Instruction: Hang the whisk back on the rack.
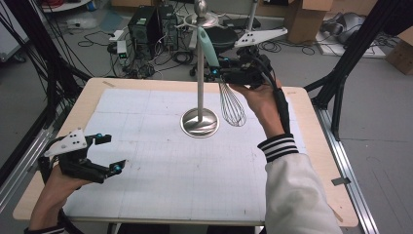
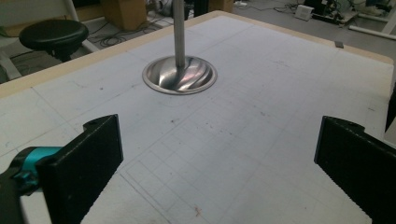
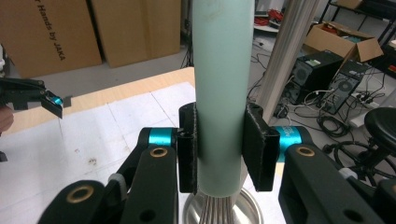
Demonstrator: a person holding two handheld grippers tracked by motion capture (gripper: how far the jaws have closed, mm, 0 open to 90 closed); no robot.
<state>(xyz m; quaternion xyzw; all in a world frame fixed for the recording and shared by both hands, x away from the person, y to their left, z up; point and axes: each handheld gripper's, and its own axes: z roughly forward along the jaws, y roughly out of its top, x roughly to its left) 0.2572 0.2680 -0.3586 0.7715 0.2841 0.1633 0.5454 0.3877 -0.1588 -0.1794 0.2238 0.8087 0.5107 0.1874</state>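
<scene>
Right gripper point(image 1: 220, 74) raised beside the stand's pole point(image 1: 200, 73), jaws clamped on the whisk point(image 1: 221, 80) handle, wires hanging down, left gripper point(image 1: 107, 153) low over the gridded mat point(image 1: 146, 146), jaws wide and empty, cartons point(image 3: 84, 32) and cables point(image 1: 160, 53) on the floor beyond.

Black grippers, teal accents, grey three-cornered plates, white sleeve point(image 1: 297, 195), striped cuff point(image 1: 278, 146)

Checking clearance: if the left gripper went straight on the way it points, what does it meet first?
Probably the stand's round metal base: it lies ahead between the open left gripper jaws, with bare table mat before it. Depth is unclear.
</scene>
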